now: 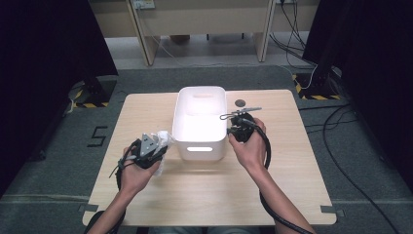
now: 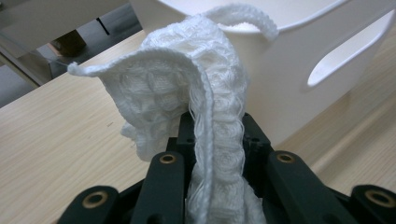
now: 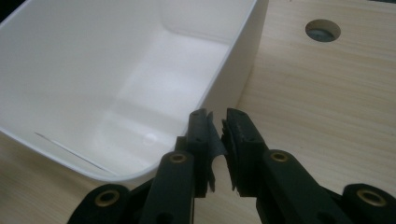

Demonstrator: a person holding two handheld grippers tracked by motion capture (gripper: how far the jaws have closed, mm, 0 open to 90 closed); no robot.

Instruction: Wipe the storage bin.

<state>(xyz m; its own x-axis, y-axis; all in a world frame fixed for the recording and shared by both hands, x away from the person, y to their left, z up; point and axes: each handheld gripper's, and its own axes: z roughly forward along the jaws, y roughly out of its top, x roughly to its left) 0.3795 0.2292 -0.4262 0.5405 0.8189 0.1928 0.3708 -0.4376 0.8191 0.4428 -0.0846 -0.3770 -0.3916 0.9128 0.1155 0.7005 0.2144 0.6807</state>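
Note:
A white knitted cloth [image 2: 187, 84] stands bunched up between the jaws of my left gripper [image 2: 217, 126], which is shut on it. In the high view this gripper [image 1: 157, 146] holds the cloth [image 1: 164, 138] just left of the near left corner of a white plastic bin [image 1: 199, 148]. The bin [image 2: 285, 88] has a slot handle in its near wall and looks empty inside [image 3: 93, 70]. My right gripper [image 1: 234, 127] is at the bin's right wall near its front corner. Its jaws [image 3: 223, 128] stand almost together, pinching the thin top edge of that wall.
The bin stands on a light wooden table [image 1: 204, 190] with a round hole [image 1: 239, 103] just beyond the right gripper. Black cables trail from both grippers toward the near edge. Grey carpet, wooden furniture legs and floor cables lie beyond the table.

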